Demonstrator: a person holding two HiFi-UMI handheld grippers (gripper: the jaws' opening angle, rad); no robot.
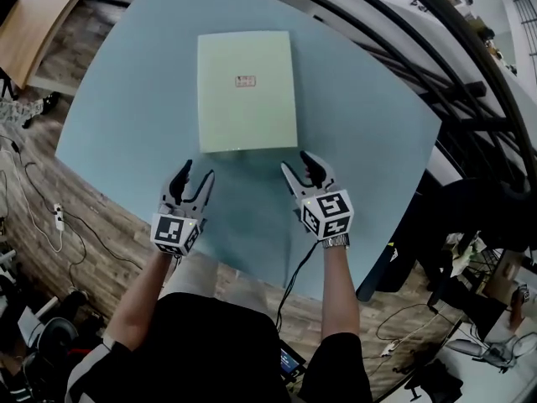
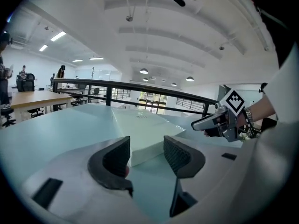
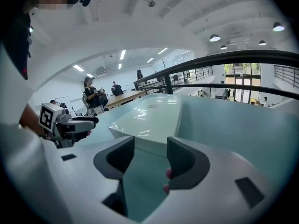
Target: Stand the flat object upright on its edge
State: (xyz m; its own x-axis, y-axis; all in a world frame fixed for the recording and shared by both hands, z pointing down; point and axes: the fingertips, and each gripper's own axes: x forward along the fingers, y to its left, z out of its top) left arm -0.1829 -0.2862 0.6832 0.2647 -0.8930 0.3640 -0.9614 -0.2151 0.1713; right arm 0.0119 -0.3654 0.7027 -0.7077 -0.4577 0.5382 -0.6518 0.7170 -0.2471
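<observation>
Head view, counter: pale blue top filling the middle of the frame, with one thing lying on it.
Flat object: pale green square slab, lying flat at upper centre; its lower edge sits just beyond both gripper tips.
Handling: I judge it stiff, fairly light and smooth-faced, so likely to slip; it looks thick enough to stand on an edge.
Hold: I would take that lower edge near its two corners, one gripper on each, and tip it up.
Left gripper: spread, pinching nothing, aimed at the slab's lower left corner.
Right gripper: spread, empty, facing the lower right corner.
Label: small reddish sticker on the top face.
</observation>
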